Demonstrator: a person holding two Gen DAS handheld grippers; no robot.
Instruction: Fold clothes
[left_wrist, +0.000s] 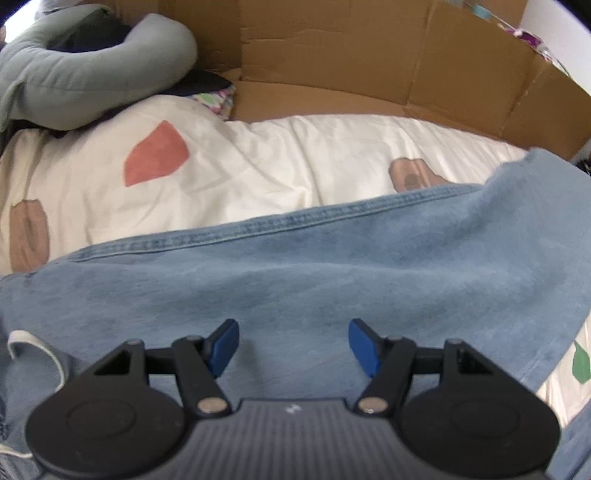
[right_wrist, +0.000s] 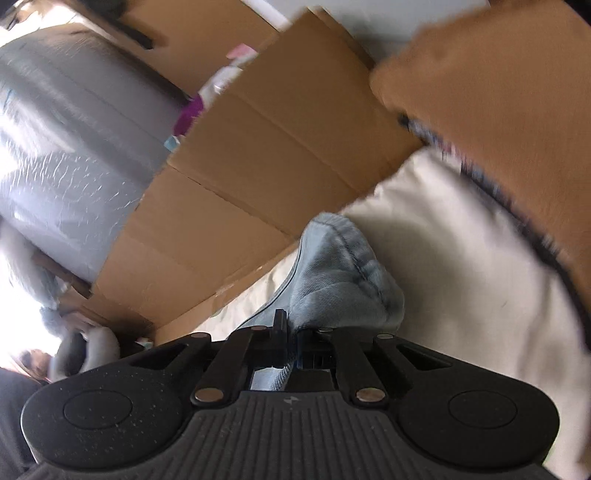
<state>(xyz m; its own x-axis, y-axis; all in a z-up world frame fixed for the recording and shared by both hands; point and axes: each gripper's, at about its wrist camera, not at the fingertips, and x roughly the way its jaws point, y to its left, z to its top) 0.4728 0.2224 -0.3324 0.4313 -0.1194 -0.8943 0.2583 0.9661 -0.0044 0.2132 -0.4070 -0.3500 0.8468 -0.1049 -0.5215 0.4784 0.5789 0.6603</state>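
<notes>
Cardboard (left_wrist: 332, 66) walls off the far side of a bed covered by a cream quilt (left_wrist: 258, 166) printed with orange and tan shapes, where light blue jeans (left_wrist: 295, 280) lie spread across the near half, a stitched seam running along their far edge. At the quilt's far left corner sits a heap of clothes topped by a grey-green sweatshirt (left_wrist: 85, 74). Low over the denim hangs the left gripper (left_wrist: 293, 345), its blue-padded fingers (left_wrist: 225, 345) spread wide apart with nothing between them. Seen from the right wrist, the right gripper (right_wrist: 291, 343) has its fingers pressed together on a bunched fold of the jeans (right_wrist: 340, 273), which rises in a rumpled peak just ahead of the tips, above the quilt (right_wrist: 461, 277). Cardboard (right_wrist: 258, 166) stands behind it too, with a silver-grey wrapped bundle (right_wrist: 74, 147) at left and a blurred tan cushion (right_wrist: 498, 92) with a dark edge at upper right. That view is tilted and smeared by motion.
</notes>
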